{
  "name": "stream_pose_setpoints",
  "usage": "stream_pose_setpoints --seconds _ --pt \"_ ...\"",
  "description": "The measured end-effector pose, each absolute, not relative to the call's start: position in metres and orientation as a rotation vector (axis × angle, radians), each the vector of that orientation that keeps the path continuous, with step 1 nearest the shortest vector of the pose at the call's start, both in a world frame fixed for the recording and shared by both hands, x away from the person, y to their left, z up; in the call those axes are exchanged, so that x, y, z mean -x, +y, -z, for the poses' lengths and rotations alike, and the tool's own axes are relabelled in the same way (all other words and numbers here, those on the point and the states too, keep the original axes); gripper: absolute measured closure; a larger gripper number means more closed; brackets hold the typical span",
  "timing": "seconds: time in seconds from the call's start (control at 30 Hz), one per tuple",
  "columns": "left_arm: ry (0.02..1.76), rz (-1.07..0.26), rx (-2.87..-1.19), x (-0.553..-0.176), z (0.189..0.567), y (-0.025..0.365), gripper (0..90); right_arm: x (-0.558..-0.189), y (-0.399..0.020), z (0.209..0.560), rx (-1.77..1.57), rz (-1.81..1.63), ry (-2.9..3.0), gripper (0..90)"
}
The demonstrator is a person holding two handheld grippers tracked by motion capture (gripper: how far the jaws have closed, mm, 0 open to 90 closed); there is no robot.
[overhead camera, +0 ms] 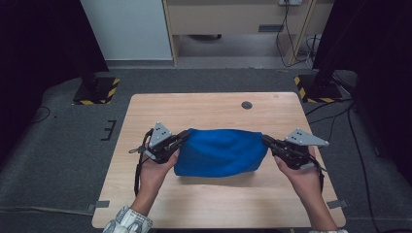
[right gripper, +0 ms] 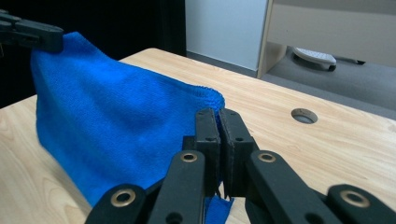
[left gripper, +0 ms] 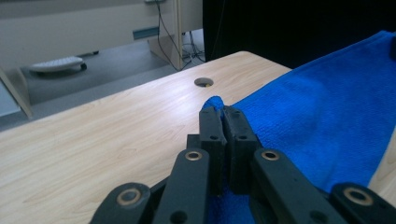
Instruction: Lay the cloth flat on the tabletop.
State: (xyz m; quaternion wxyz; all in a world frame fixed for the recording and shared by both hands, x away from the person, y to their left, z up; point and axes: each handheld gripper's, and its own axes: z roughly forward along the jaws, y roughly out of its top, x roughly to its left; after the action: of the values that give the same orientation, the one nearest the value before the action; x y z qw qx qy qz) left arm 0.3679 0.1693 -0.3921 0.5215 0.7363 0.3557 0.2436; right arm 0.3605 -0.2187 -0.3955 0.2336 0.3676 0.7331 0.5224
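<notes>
Left gripper (overhead camera: 180, 138) and right gripper (overhead camera: 268, 141) each pinch a corner of the blue towel (overhead camera: 221, 151); lifted, stretched nine to three o'clock; folding probably remains.

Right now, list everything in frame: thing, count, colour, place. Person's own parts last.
towel: 1, blue, held up by two corners over the middle of the table, lower edge hanging down to the tabletop
table: 1, light wood, centre of the high view
cable hole: 1, dark round, far right part of the tabletop
stand bases: 2, black with yellow-black hazard stripes, on the floor beyond the table's far corners
floor: grey carpet around the table
left gripper: 1, black, shut on the towel's left corner
right gripper: 1, black, shut on the right corner
hands: 2, one behind each gripper
</notes>
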Motion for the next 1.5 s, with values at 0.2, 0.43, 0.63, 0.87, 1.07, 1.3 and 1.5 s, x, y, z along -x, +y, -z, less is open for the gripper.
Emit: stream_pose_setpoints --seconds 0.2,0.43,0.63,0.87,1.07,1.3,1.5 --pt "0.812 -0.58 -1.739 -0.351 0.372 0.17 86.6 -0.344 -0.22 0.374 -0.94 -1.441 2.002 87.0" --pt "0.816 -0.572 -1.74 -0.365 0.357 0.169 86.5 -0.35 -0.221 0.348 -0.911 -1.443 1.992 87.0" --pt "0.864 -0.579 -1.77 -0.397 0.37 0.167 86.5 -0.388 -0.218 0.363 -0.966 -1.403 2.025 86.9" --pt "0.887 -0.579 -1.783 -0.412 0.377 0.167 86.5 -0.413 -0.215 0.378 -1.009 -1.376 2.046 86.9" --pt "0.902 -0.563 -1.782 -0.419 0.377 0.168 86.5 -0.417 -0.215 0.377 -1.011 -1.365 2.048 87.0" --pt "0.958 -0.516 -1.802 -0.447 0.387 0.167 86.5 -0.434 -0.212 0.385 -1.044 -1.339 2.059 87.0" --pt "0.975 -0.534 -1.843 -0.464 0.398 0.161 86.5 -0.455 -0.211 0.398 -1.059 -1.305 2.093 86.9"
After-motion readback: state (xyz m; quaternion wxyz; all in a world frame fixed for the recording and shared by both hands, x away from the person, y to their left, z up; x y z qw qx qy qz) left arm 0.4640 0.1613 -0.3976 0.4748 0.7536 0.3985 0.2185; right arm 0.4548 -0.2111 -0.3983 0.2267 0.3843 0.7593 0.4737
